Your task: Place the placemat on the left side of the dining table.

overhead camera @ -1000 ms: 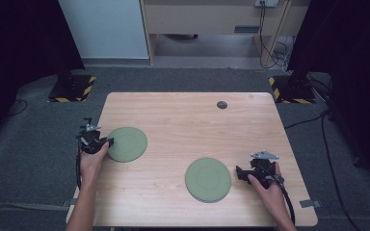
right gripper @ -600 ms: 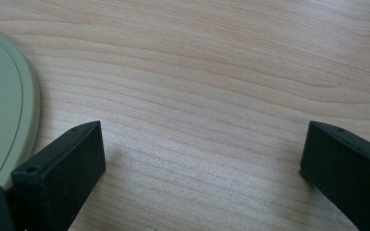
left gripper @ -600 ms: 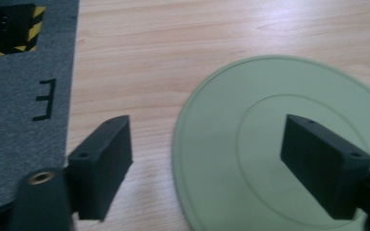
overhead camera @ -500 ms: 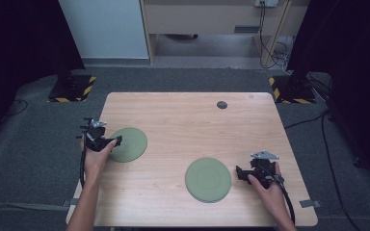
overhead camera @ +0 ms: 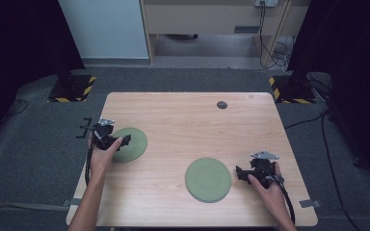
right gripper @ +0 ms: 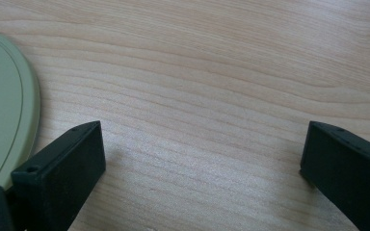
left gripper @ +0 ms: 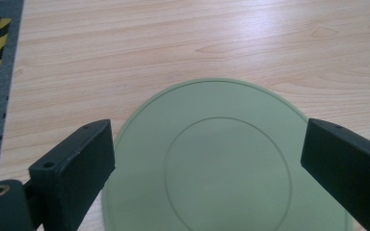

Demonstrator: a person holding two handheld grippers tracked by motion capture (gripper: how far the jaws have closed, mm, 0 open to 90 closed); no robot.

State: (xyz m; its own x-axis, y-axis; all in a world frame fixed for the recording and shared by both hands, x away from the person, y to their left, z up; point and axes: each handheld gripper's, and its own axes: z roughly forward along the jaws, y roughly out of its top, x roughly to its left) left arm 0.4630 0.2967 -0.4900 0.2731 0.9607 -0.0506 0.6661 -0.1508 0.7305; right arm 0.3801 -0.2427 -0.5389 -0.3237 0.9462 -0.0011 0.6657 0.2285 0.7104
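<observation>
Two flat green round plates lie on the wooden table [overhead camera: 183, 125]. The left plate [overhead camera: 131, 144] [left gripper: 221, 163] sits under my left gripper [overhead camera: 124, 140] [left gripper: 207, 132]. Its jaws have just been opening and now stand wide apart above the plate's near part, with no pad pressing on it. The right plate [overhead camera: 208, 179] [right gripper: 0, 96] lies just left of my right gripper [overhead camera: 241, 173] [right gripper: 204, 130]. That gripper is open over bare wood, its left finger [right gripper: 62, 168] close to the plate's rim but apart from it.
A small dark disc [overhead camera: 222, 105] lies near the table's far edge. Yellow-and-black striped stand bases [overhead camera: 72, 89] [overhead camera: 289, 91] sit on the grey floor beyond both far corners. A person's forearms come in from the table's near edge.
My left gripper has moved right and slightly away from the person, from the left plate's rim to over the plate. The right gripper and both plates have stayed in place.
</observation>
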